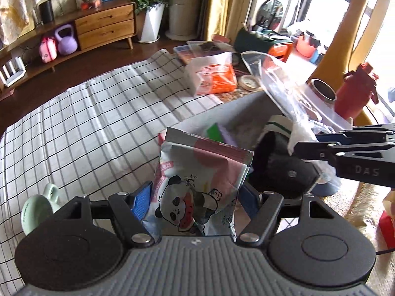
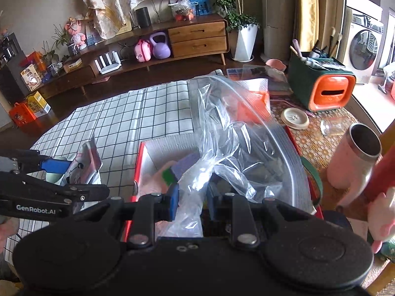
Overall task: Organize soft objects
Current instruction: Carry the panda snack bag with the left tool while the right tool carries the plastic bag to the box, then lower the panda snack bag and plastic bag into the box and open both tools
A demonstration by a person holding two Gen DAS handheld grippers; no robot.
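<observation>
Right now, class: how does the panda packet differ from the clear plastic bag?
The panda packet is opaque and printed; the clear plastic bag is see-through and plain. The packet sits flat and upright in the left gripper; the bag crumples in the right gripper. Both are soft and held up.

My left gripper [image 1: 195,202] is black, with blue pads [image 1: 141,201], silver pivot screws and a ribbed grey body. My right gripper [image 2: 190,201] matches it, blue pads [image 2: 174,201] included. White "GenRobot.AI" lettering marks the left one's side; "DAS" marks the right's.
</observation>
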